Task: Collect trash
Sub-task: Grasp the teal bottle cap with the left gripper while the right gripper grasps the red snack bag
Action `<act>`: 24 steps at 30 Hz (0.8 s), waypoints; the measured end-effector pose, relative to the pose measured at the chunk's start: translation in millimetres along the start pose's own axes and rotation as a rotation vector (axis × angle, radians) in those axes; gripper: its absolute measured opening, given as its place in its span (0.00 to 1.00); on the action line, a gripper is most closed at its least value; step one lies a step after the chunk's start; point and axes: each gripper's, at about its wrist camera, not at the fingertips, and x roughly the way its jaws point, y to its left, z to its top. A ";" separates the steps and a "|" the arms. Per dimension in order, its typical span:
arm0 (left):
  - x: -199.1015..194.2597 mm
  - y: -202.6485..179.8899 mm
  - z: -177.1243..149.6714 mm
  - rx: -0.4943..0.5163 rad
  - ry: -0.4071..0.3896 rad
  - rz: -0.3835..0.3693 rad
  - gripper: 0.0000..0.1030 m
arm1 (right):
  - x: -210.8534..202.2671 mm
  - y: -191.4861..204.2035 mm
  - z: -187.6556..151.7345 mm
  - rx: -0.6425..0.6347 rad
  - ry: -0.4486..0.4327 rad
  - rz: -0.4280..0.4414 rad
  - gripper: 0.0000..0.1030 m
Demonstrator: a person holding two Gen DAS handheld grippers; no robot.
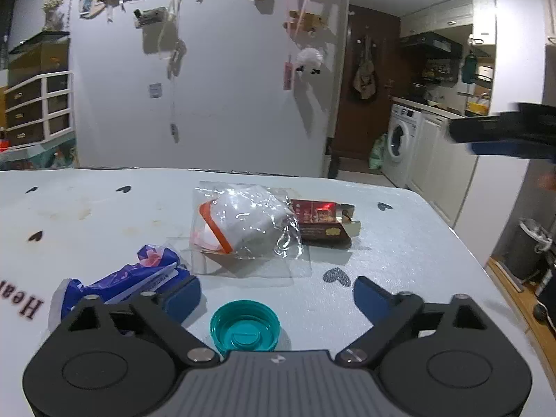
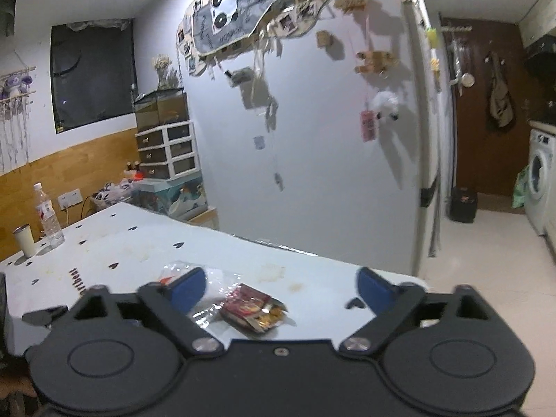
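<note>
1. The left tool (image 1: 276, 295) is hovering low over the white table (image 1: 104, 215), its two blue-padded fingers standing wide apart with nothing pinched between them.
2. A teal bottle cap (image 1: 245, 325) is lying open side up on the table, between the left tool's fingers and close to its body, touching neither pad.
3. A crumpled blue plastic wrapper (image 1: 114, 285) with pink and white print is lying at the left pad; part of it is hidden behind that finger, so contact cannot be told.
4. Further back, a clear plastic bag (image 1: 243, 226) holding something white with an orange band is lying wrinkled and glossy near the table's middle.
5. A dark red carton (image 1: 323, 224) with torn-open flaps is lying just beside the bag, on its right in the left wrist view, and seems to be touching it.
6. The right tool (image 2: 281, 290) is also standing wide open and empty, pointing at the red carton (image 2: 253, 311), which is lying flattened between its fingers but apart from both.
7. At the table's far left corner in the right wrist view, a clear water bottle (image 2: 48, 215) and a pale cup (image 2: 24, 241) are standing upright.
</note>
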 end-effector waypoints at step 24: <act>19.5 12.7 -17.3 0.084 0.110 -0.116 0.55 | 160.5 -4.7 -26.8 0.102 0.181 0.191 0.82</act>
